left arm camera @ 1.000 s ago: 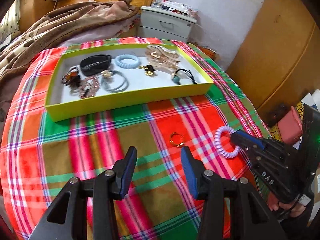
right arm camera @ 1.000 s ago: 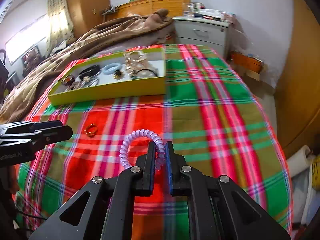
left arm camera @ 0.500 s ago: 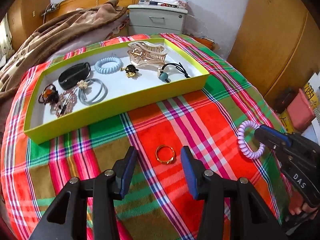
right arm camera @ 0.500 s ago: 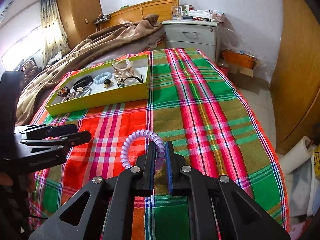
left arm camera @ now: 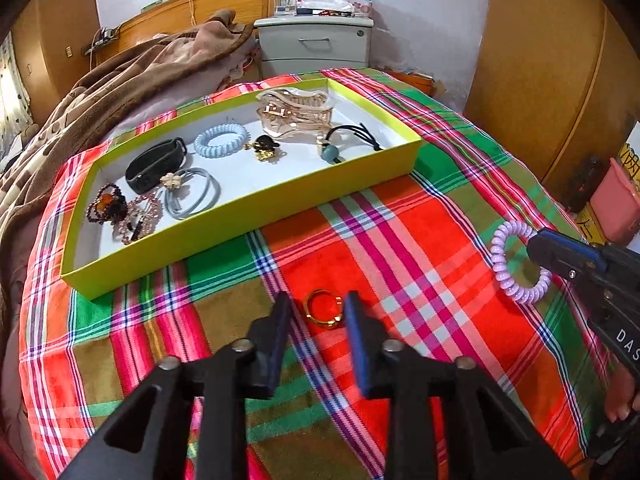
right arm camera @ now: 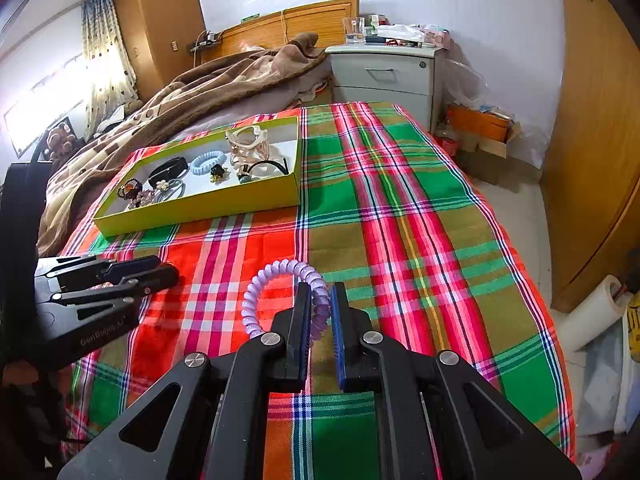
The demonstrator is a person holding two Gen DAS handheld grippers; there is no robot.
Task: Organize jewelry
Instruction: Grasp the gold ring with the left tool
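Gold ring (left arm camera: pixel 323 312) is lying on the plaid cloth (left arm camera: pixel 420 240) between the spread-apart left tongs (left arm camera: pixel 318 332); small, hard and likely slippery, best pinched across its band. Right tongs (right arm camera: pixel 320 316) are clamping the springy lilac coil tie (right arm camera: pixel 276 296).

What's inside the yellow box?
The yellow box holds a blue spiral tie, a clear claw clip, a black band, grey hair ties, a black tie with a bead and beaded bracelets. Whatever lies under them is hidden.
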